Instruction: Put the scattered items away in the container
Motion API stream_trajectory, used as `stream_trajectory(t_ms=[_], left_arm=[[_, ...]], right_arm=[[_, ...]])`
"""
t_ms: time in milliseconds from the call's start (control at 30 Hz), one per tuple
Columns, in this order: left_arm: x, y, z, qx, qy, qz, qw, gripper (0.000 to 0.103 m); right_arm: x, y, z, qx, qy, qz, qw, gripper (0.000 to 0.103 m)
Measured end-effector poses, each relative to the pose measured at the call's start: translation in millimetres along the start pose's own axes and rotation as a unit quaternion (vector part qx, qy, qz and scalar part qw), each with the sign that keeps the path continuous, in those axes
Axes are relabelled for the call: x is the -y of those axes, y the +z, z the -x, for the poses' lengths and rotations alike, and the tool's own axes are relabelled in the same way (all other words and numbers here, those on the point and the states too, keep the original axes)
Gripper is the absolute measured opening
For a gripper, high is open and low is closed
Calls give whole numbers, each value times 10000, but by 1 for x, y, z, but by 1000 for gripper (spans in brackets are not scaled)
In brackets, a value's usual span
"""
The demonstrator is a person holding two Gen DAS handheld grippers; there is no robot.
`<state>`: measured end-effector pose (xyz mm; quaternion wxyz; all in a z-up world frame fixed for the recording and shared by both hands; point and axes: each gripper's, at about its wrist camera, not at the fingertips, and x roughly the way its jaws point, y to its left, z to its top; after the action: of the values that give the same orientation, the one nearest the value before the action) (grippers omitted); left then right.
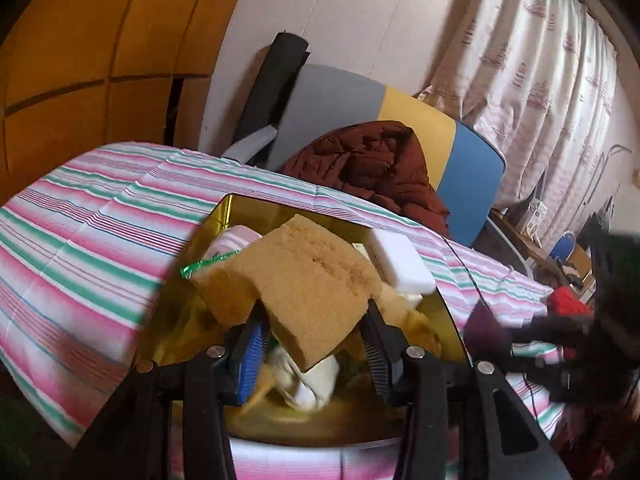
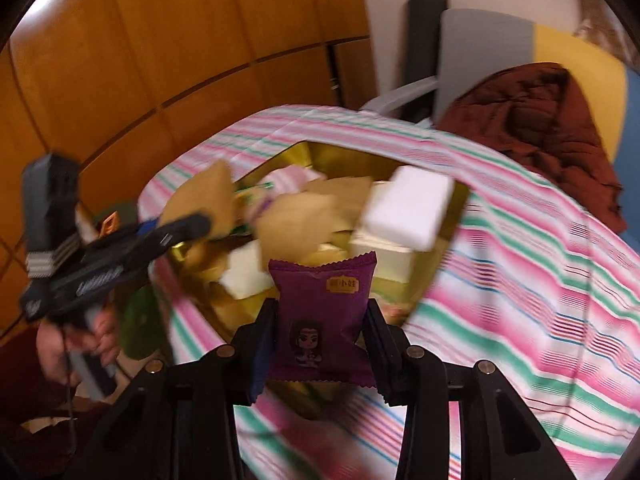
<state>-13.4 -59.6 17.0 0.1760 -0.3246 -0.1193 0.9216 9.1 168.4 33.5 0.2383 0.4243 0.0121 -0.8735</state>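
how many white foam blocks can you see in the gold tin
2 clearly. One white block leans on the gold tin at its far right rim; another lies lower toward the near left. Others may be buried under the sponges.

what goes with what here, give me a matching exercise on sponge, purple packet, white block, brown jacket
Things:
1. sponge
2. purple snack packet
3. white block
4. brown jacket

Places:
A. on the chair behind the table
B. between the right gripper's fingers
C. at the gold tin's edge
D. between the left gripper's fingers

Pairs: 1-D, 2-B, 3-C, 4-A
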Motion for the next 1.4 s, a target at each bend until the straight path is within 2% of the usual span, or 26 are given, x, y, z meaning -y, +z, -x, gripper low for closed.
stream_trajectory(t_ms=[133,333,467,533,700,933,1067,1133,1300,1400], left_arm=[[-12,19,-20,-132,-42,205,9997,46],[-3,34,-42,-317,-119,-49,9994,49],[-10,34,-53,-638,113,204,9977,55],[-17,32,-51,-699,212,426,9964,56],[-25,30,-29,-533,212,581,9967,58],[-25,24,-3,-217,566,655,9960,58],[-23,17,3,-321,783,565,9948,58],[-23,10,9,-334,808,566,9946,58],[-17,0,20,-356,1165,427,9916,58],[-13,-4,26,-394,1287,376,9902,58]], right_arm=[[-24,5,-19,-198,276,160,9993,43],[-42,14,-46,-332,398,220,9984,43],[-39,15,-62,-413,362,111,9984,45],[-35,15,-65,-428,325,-14,9986,55],[-17,10,-50,-239,656,-614,9957,66],[-8,1,-30,5,542,-838,9950,66],[-14,1,-30,77,358,-668,9971,58],[-15,5,-32,110,432,-598,9972,49],[-24,21,-50,72,412,-427,9982,45],[-27,31,-74,-96,232,-358,9990,41]])
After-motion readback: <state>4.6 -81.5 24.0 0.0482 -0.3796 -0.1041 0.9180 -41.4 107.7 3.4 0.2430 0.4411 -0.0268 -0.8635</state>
